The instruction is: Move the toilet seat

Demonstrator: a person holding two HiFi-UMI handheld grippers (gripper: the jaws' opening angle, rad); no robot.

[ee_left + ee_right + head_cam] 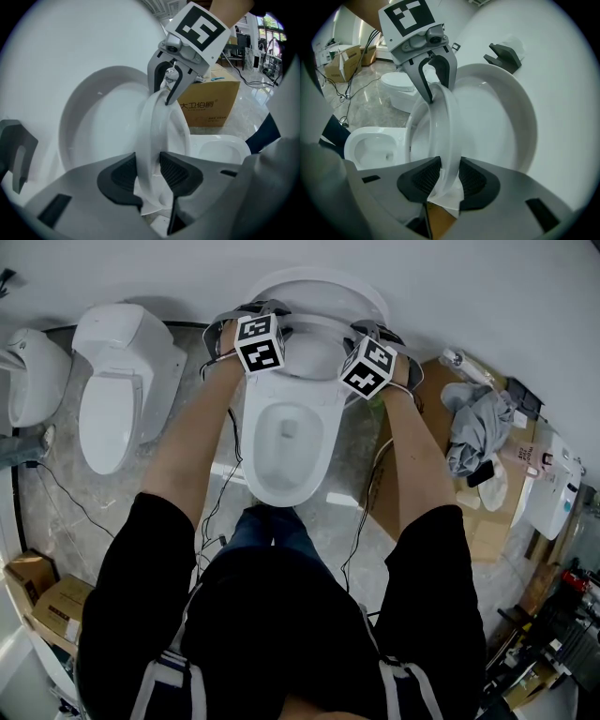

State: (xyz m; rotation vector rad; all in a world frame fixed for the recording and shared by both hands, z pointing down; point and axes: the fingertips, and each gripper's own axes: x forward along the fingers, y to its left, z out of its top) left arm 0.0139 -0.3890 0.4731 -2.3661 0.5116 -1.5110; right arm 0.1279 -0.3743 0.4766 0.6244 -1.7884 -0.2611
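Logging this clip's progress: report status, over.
Left tool, right tool both clamped on toilet seat rim. Seat raised steeply, apart from open lid. Nothing blocking.

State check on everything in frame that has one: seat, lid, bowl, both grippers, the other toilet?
toilet seat: raised near upright, with a gap to the lid.
toilet lid: up, behind the seat.
bowl: uncovered.
left gripper: shut on the toilet seat's rim.
right gripper: shut on the rim's opposite side.
neighbouring toilet: lid down.
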